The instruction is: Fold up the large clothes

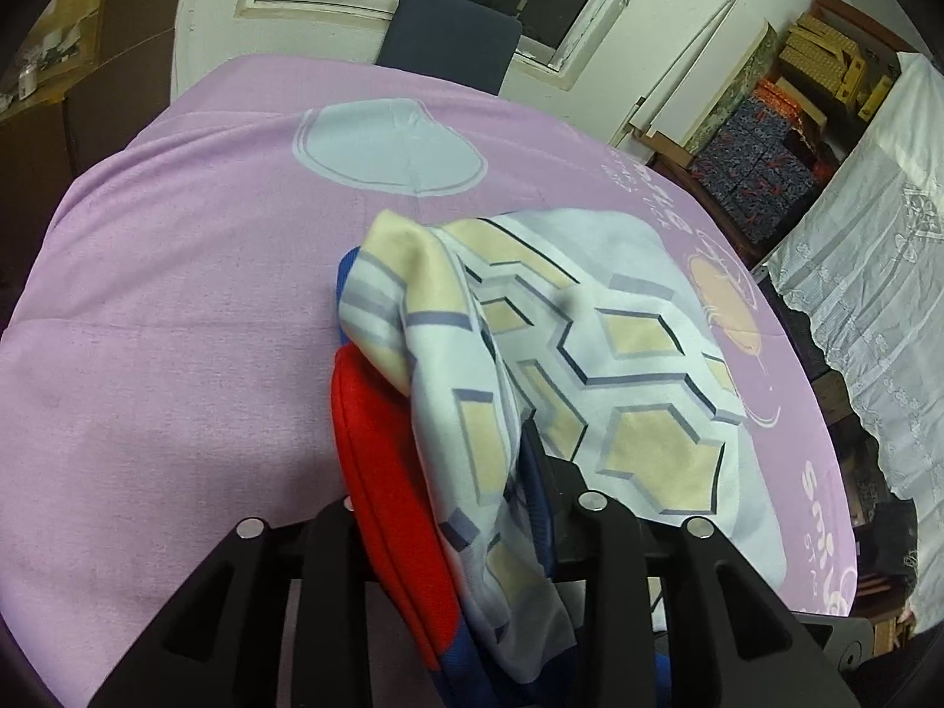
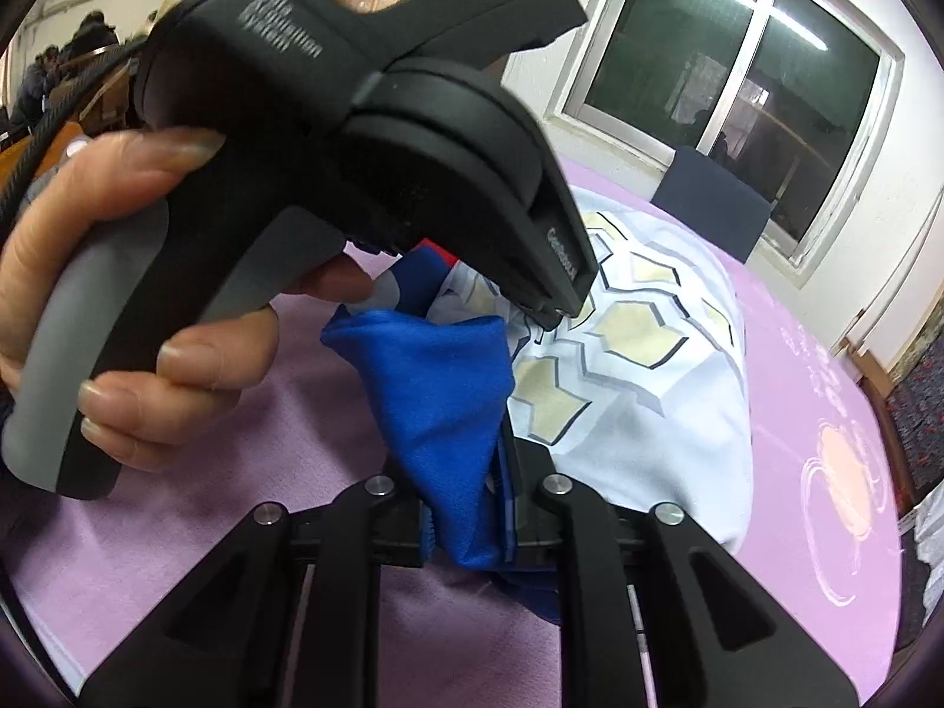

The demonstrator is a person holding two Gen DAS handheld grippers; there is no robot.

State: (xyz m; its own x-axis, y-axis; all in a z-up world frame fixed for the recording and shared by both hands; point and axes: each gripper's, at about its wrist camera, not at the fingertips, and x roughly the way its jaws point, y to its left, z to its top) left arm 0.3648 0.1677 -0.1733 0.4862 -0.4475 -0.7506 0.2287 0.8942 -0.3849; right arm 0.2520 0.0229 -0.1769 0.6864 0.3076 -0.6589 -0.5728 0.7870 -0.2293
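Both grippers have hold of the garment [image 1: 619, 348], a pale shirt printed with yellow hexagons and trimmed in red and blue, most of which lies flat on the table's far right half while its near edge is gathered up off the surface; the left gripper [image 1: 466, 507] has its fingers closed on a thick bunch of the printed cloth and red trim, and the right gripper [image 2: 472, 507] is pinched tight on a fold of the blue fabric [image 2: 436, 413]; from the right wrist view the left hand [image 2: 106, 307] is wrapped round the handle of its tool, whose nose sits just over the shirt; I judge this to be the middle of a fold, the near side lifted and about to be carried across; the next move seems to call for both grippers travelling together, level, so the lifted edge lands square on the flat part, and the risk is that the bunched cloth drops in a lump or drags the rest askew; the table is covered in a lilac cloth [image 1: 177, 324] with pale round motifs and white lettering; a dark chair [image 1: 448, 35] stands at the far side under a window [image 2: 731, 82] showing darkness outside; white lace fabric [image 1: 873, 271] hangs to the right, patterned boxes [image 1: 761, 171] are stacked in the corner, and people [image 2: 65, 59] sit in the background.
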